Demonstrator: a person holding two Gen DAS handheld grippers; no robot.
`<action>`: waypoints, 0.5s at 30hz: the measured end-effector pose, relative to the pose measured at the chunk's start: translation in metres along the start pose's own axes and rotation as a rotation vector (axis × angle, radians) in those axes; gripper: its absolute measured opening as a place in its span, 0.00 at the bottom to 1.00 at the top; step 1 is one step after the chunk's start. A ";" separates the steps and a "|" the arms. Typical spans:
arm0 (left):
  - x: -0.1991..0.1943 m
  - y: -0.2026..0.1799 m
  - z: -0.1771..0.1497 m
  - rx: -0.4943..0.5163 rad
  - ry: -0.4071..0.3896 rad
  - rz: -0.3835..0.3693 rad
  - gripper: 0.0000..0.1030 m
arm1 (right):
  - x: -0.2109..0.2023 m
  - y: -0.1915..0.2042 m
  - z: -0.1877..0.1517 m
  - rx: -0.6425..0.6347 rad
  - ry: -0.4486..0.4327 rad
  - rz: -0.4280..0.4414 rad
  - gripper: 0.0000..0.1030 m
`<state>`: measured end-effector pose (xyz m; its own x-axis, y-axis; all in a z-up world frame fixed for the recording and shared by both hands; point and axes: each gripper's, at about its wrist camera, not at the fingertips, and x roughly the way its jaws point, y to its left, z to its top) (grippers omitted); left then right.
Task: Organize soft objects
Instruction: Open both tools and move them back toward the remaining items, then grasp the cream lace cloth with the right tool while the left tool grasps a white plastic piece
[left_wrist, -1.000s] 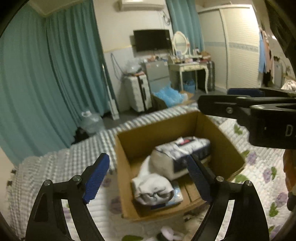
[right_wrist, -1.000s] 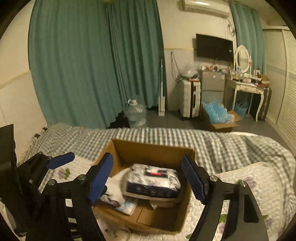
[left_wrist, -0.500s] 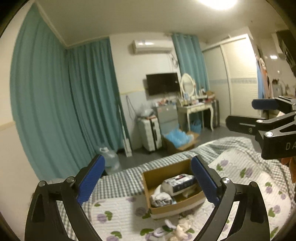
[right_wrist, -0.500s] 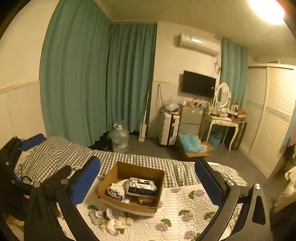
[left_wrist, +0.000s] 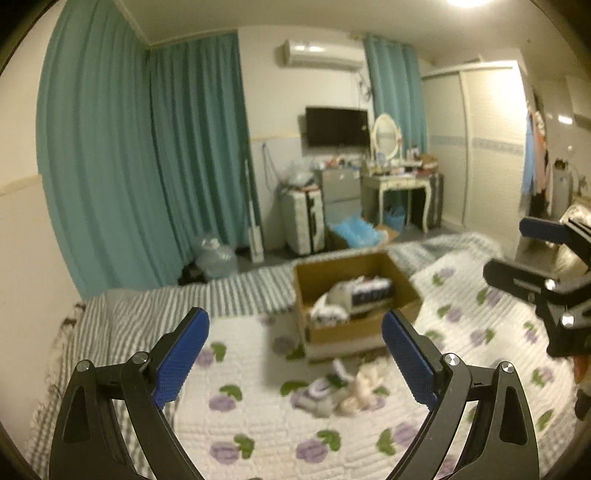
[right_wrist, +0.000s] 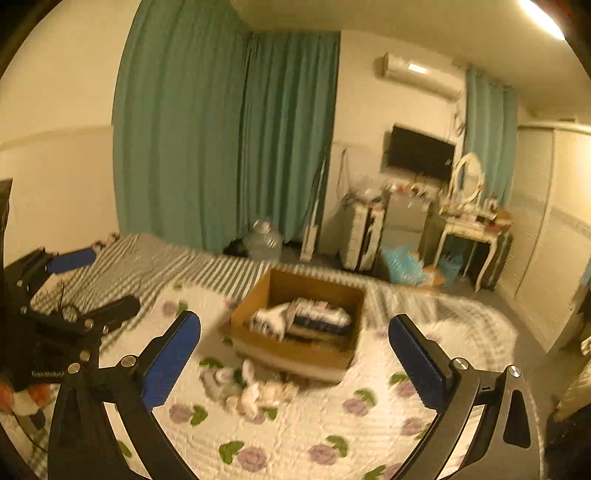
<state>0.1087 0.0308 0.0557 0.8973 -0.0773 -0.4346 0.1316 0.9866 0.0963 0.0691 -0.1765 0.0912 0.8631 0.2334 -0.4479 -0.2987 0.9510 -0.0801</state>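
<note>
Two open tongs, nothing held; soft items lie on the bed in front of the box.

Left wrist view: the left gripper (left_wrist: 295, 354) has just been opening and stands wide, with nothing between its pads. A loose heap of soft toys (left_wrist: 338, 393) lies on the quilt (left_wrist: 369, 443), just in front of the cardboard box (left_wrist: 354, 332), which already holds a white bundle and a wrapped pack. Right wrist view: the right gripper (right_wrist: 295, 354) has likewise just been opening, is fully spread and is empty. The soft toys (right_wrist: 251, 391) rest near the cardboard box (right_wrist: 295, 354). Judged light, limp and compressible, not fragile; they will sag. Grip the thickest middle part, not a trailing ear or limb.
</note>
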 end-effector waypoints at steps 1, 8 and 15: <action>0.012 0.001 -0.008 -0.007 0.025 0.004 0.93 | 0.015 0.002 -0.010 0.005 0.032 0.022 1.00; 0.096 -0.008 -0.051 -0.026 0.165 0.042 0.93 | 0.119 -0.001 -0.067 0.025 0.198 0.033 1.00; 0.158 -0.011 -0.097 0.007 0.260 0.073 0.93 | 0.193 0.002 -0.130 0.019 0.340 0.111 0.97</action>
<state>0.2082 0.0213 -0.1008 0.7666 0.0348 -0.6412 0.0741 0.9871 0.1422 0.1819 -0.1556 -0.1107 0.6401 0.2573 -0.7239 -0.3724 0.9281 0.0007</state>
